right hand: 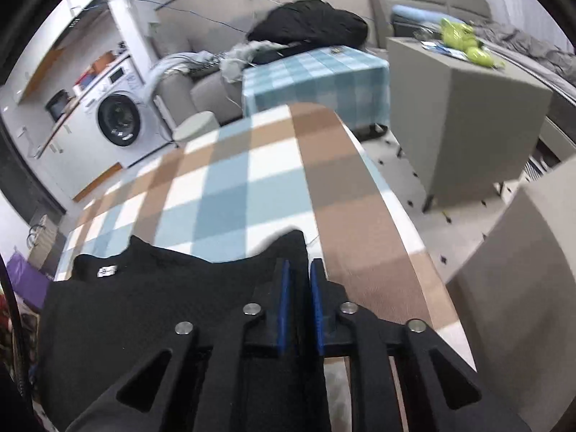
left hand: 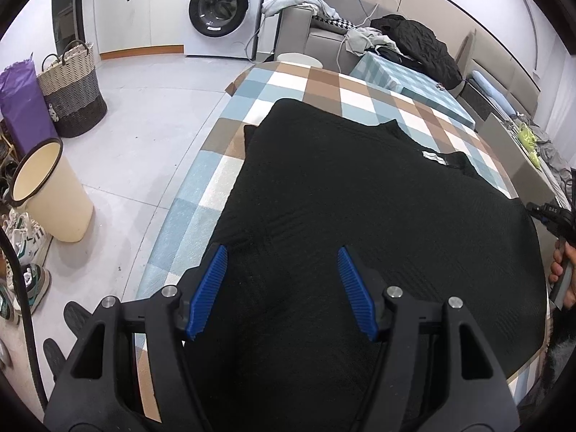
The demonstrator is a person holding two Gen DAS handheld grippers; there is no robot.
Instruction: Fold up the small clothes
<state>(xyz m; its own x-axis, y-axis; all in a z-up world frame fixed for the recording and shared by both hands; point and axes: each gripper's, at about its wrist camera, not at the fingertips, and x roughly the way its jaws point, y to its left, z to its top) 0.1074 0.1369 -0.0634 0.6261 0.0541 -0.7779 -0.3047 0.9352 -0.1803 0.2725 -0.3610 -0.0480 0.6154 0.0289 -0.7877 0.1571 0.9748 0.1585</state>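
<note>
A black knit garment (left hand: pixel 360 208) lies spread on a checked blue, brown and white table (left hand: pixel 252 108), its white neck label (left hand: pixel 433 156) toward the far right. My left gripper (left hand: pixel 282 270) is open, its blue fingers (left hand: pixel 212 280) hovering over the garment's near left part. In the right wrist view the same garment (right hand: pixel 151 309) lies on the table (right hand: pixel 234 187). My right gripper (right hand: pixel 297 280) is shut on the garment's shoulder edge near the collar. The right gripper also shows at the left wrist view's right edge (left hand: pixel 550 216).
A cream bin (left hand: pixel 54 194), a woven basket (left hand: pixel 73 90) and shoes (left hand: pixel 28 262) stand on the floor at left. A washing machine (left hand: pixel 223 7) is behind. A second blue-checked table (right hand: pixel 316 82), a grey cabinet (right hand: pixel 464 108) and a sofa with clothes (left hand: pixel 414 39) lie beyond.
</note>
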